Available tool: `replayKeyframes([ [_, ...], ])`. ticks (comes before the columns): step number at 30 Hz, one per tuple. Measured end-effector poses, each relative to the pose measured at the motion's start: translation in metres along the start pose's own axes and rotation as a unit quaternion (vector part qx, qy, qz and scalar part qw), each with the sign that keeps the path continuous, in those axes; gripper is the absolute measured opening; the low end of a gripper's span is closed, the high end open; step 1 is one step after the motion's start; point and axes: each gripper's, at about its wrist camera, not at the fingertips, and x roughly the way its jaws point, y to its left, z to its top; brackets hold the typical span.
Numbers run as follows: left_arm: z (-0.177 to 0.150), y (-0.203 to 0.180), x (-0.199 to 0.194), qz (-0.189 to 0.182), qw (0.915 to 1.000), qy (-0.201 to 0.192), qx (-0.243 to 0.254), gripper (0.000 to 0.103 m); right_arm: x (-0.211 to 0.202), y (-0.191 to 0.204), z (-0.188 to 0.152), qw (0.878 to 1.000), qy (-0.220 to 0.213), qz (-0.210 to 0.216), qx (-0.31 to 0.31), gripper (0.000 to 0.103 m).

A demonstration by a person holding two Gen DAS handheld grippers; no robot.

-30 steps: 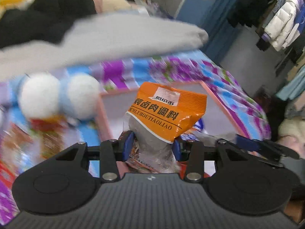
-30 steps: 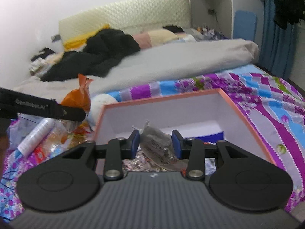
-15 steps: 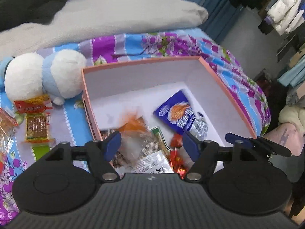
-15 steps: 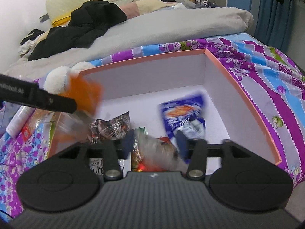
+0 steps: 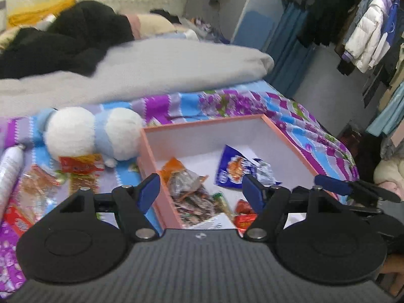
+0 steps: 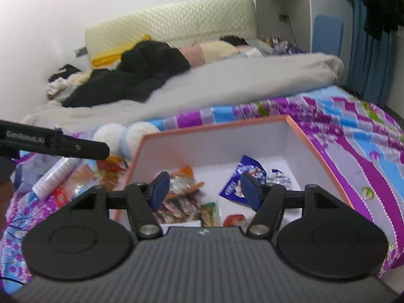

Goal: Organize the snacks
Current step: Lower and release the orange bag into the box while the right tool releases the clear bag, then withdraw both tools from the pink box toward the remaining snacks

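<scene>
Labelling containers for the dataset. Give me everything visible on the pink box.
The pink box is an open, lidless rectangular carton, apparently cardboard, with salmon-pink outer walls and rim and a white interior. It sits flat on the floral bedspread, and a white plush toy lies against its left wall. Inside lie loose snack packets: a blue packet, an orange-topped clear packet and small red ones near the front. Neither gripper touches it.
</scene>
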Motion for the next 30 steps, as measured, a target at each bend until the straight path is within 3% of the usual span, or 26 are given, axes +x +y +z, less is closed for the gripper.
replayKeyframes([
  [4,-0.024,0.013,-0.025,0.001,0.9997,-0.019,-0.018,0.076,-0.017,0.015,-0.011,1.0,-0.019,0.014,-0.016,0.064],
  [12,-0.074,0.025,-0.053,0.036,0.9986,-0.039,0.001,0.076,-0.044,0.044,-0.04,0.998,-0.038,0.037,-0.034,0.064],
  [15,-0.089,0.029,-0.061,0.032,0.9985,-0.043,-0.005,0.076,-0.053,0.049,-0.05,0.998,-0.043,0.036,-0.031,0.064],
  [24,-0.133,0.028,-0.09,0.04,0.9974,-0.058,-0.013,0.076,-0.064,0.07,-0.083,0.997,-0.041,0.051,-0.029,0.065],
  [30,-0.171,0.044,-0.116,0.073,0.9957,-0.056,-0.013,0.076,-0.071,0.087,-0.106,0.996,-0.024,0.066,-0.049,0.065],
])
